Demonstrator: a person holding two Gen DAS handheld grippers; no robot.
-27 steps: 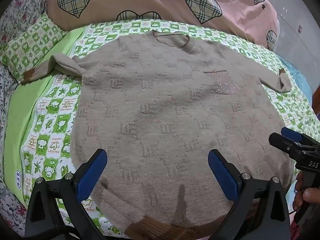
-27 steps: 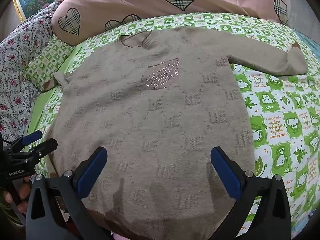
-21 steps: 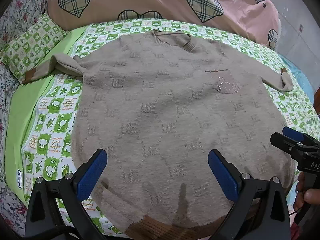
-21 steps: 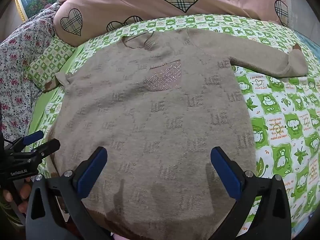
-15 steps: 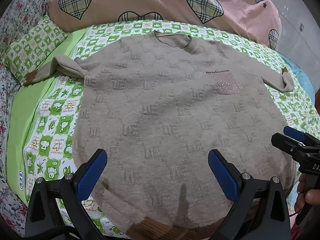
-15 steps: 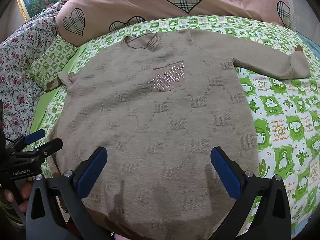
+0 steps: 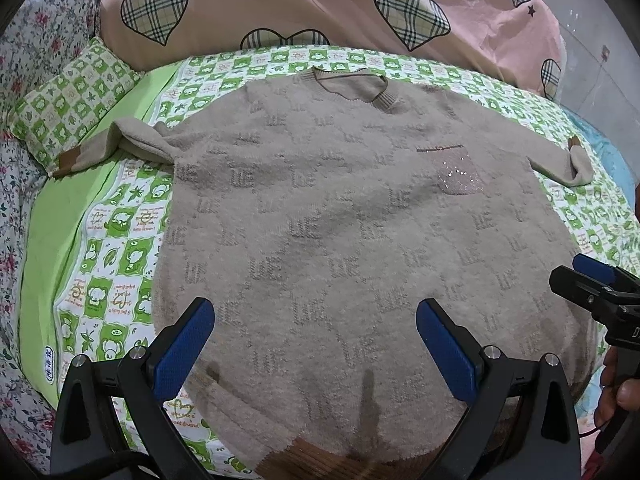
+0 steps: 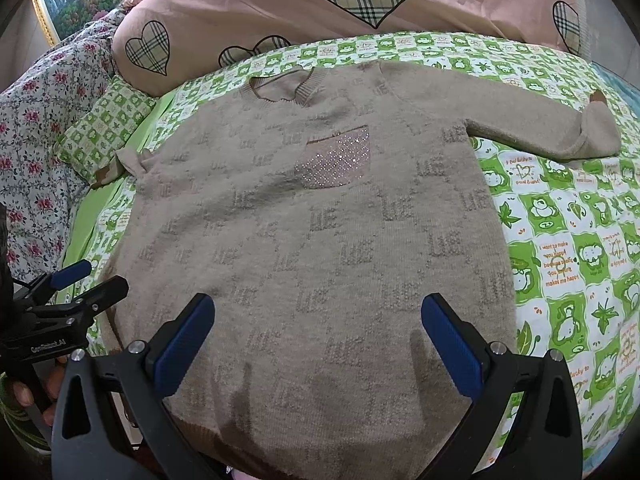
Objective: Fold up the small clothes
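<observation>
A beige knitted sweater [image 7: 340, 208] [image 8: 320, 240] lies spread flat, front up, on a bed, collar at the far end and hem nearest me. Its sparkly chest pocket [image 8: 338, 158] [image 7: 458, 170] faces up. The left sleeve [image 7: 116, 146] is folded back near a small pillow; the right sleeve [image 8: 540, 128] reaches out sideways. My left gripper [image 7: 316, 344] hovers open over the hem's left half, nothing between its blue pads. Over the hem's right half my right gripper [image 8: 318, 344] also stands open and empty. Each gripper shows at the edge of the other's view [image 7: 592, 284] [image 8: 72, 292].
The bed has a green-and-white checked sheet [image 8: 568, 248]. A pink quilt with plaid hearts [image 7: 320, 12] is piled behind the sweater. A small green checked pillow [image 7: 68, 100] and floral bedding [image 8: 36, 140] lie at the left. A person's hand [image 7: 624, 384] holds the right gripper.
Both views have drifted slightly, so the sweater sits a little lower in frame. The sweater itself has not moved and both grippers stay wide open.
</observation>
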